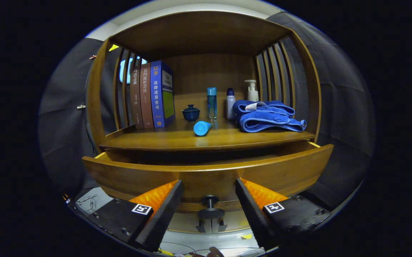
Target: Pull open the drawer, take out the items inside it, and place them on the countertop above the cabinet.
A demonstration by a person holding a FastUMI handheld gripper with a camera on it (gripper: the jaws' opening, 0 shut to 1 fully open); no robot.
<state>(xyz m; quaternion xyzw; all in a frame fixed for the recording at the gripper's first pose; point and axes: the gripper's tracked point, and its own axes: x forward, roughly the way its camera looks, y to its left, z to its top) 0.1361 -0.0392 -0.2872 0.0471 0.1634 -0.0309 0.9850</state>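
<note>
A wooden drawer [138,175] stands pulled partly out of the cabinet, its front panel just ahead of my fingers. Its dark knob [210,207] sits between my fingertips, untouched by either. My gripper [209,185] is open, with a wide gap between the fingers. The drawer's inside is hidden behind its front panel. Above it lies the countertop [177,139], where a blue tube [202,127] lies on its side near the front edge.
On the countertop stand three books [152,94] at the left, a small dark lidded cup [190,112], a tall blue bottle [212,102], two white bottles [230,103] and a folded blue towel [268,116] at the right. Slatted sides and a wooden top enclose the shelf.
</note>
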